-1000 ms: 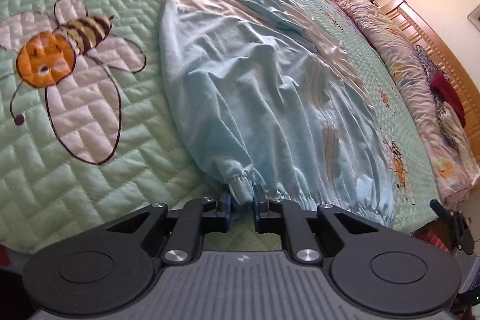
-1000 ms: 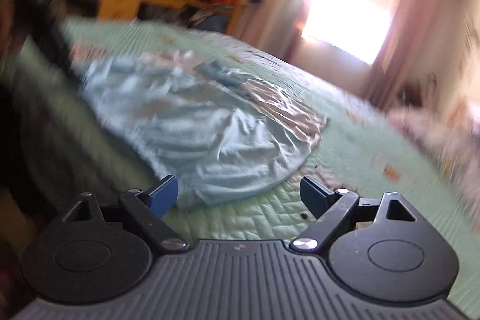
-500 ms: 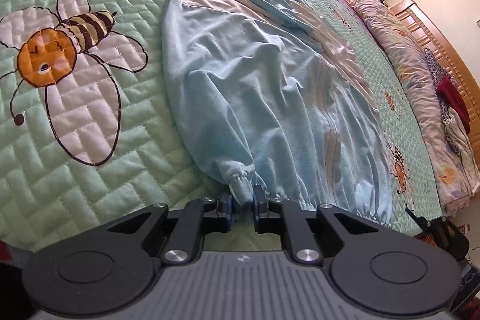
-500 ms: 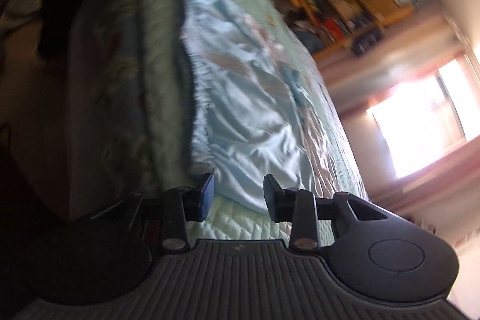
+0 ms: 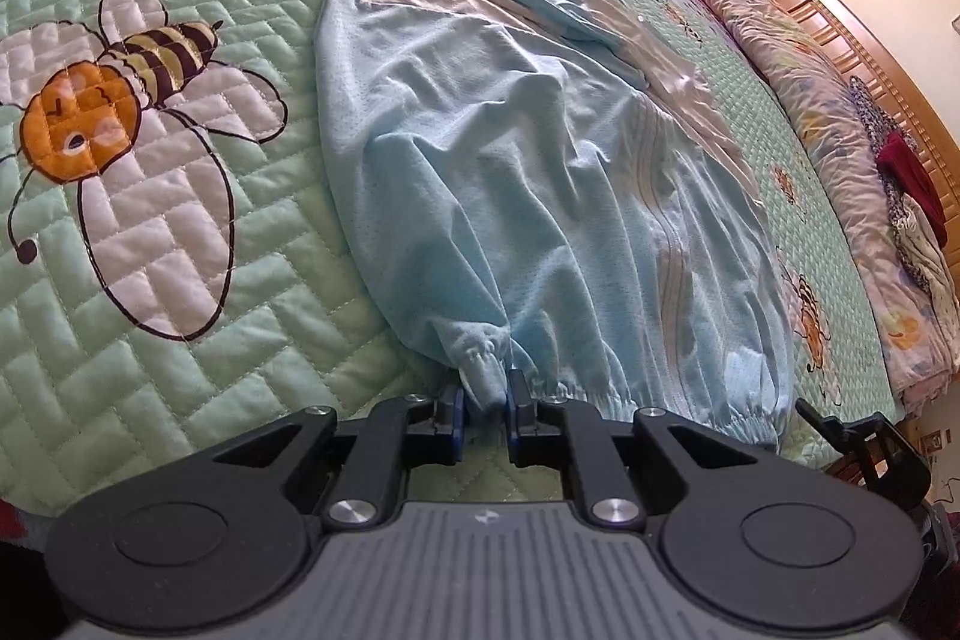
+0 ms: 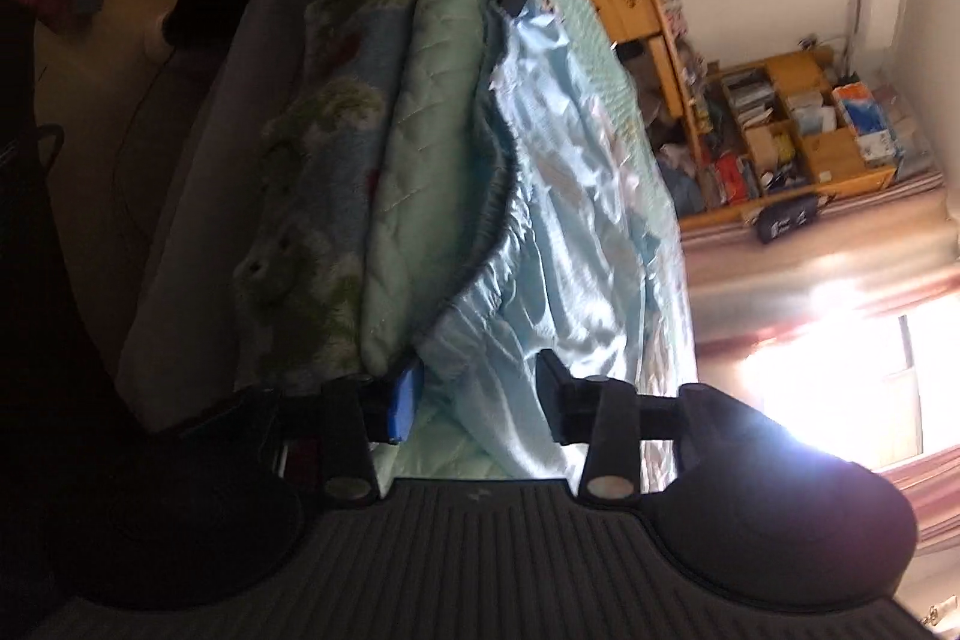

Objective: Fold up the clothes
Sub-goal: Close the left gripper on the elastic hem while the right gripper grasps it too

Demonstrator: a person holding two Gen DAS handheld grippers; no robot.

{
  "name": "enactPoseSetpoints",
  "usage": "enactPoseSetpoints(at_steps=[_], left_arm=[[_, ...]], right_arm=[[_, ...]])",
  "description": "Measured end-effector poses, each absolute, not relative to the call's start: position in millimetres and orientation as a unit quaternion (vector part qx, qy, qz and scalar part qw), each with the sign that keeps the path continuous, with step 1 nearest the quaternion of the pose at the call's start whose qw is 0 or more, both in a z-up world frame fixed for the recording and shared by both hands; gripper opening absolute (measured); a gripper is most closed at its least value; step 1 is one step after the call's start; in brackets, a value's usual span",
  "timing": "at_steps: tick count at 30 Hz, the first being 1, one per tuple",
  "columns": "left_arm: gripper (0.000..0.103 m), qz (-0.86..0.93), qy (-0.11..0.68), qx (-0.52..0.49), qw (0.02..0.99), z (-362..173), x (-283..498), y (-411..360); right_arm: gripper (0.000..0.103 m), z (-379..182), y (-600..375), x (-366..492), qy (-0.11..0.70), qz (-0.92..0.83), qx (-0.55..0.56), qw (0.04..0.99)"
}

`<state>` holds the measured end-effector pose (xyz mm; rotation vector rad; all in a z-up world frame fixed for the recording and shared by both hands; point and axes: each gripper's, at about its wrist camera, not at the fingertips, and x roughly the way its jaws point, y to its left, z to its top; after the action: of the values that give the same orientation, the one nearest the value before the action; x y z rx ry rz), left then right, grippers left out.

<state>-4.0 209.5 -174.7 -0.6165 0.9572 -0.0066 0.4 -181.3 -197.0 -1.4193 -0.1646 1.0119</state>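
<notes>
Pale blue fabric filled both views: a light blue garment (image 5: 540, 196) with an elasticated hem lay spread on the green quilted bedspread (image 5: 180, 340), its hem at the near edge of the bed. Against the frames from a second before, the left-wrist view was almost unchanged, and the left gripper (image 5: 483, 403) was found clamped, as before, on a bunched corner of the gathered hem. The right-wrist view, by contrast, had been turned onto its side, so that the bed now ran up the picture, and it had been brought closer to the bed's edge. The right gripper (image 6: 474, 403) had its jaws narrowed from their wide spread and then eased slightly apart again; the other hem corner (image 6: 480, 370) was seen between the fingers, but the pads were not pressed on it. The garment was wrinkled, with a white upper part and a small blue piece lying on it. An embroidered bee (image 5: 120, 100) was seen on the bedspread beside the garment.
</notes>
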Motion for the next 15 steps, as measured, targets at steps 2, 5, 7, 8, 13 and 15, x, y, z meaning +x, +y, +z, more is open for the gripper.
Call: enactPoseSetpoints(at_steps=[2,5,7,8,13,15], left_arm=[[0.014,-0.004,0.454,-0.293,0.841,-175.2,-3.3,209.9],[0.014,-0.005,0.456,-0.294,0.84,-176.1,-2.3,210.5],[0.014,-0.005,0.457,-0.295,0.839,-176.7,-1.7,210.8],[0.014,-0.005,0.457,-0.294,0.84,-176.6,-1.6,210.4],[0.014,-0.003,0.457,-0.294,0.839,-176.4,-2.2,210.0],[0.014,-0.002,0.458,-0.29,0.84,-175.8,-1.9,208.9]], right_arm=[[0.047,-195.8,-187.2,0.0,-0.083,0.442,-0.625,0.637],[0.047,-193.1,-195.8,1.2,-0.078,0.44,-0.634,0.632],[0.047,-192.6,-197.5,3.7,-0.075,0.44,-0.637,0.628],[0.048,-192.6,-195.3,4.4,-0.074,0.441,-0.638,0.627],[0.051,-197.2,-182.6,2.3,-0.107,0.443,-0.641,0.618],[0.05,-197.3,-182.3,1.7,-0.117,0.445,-0.635,0.621]])
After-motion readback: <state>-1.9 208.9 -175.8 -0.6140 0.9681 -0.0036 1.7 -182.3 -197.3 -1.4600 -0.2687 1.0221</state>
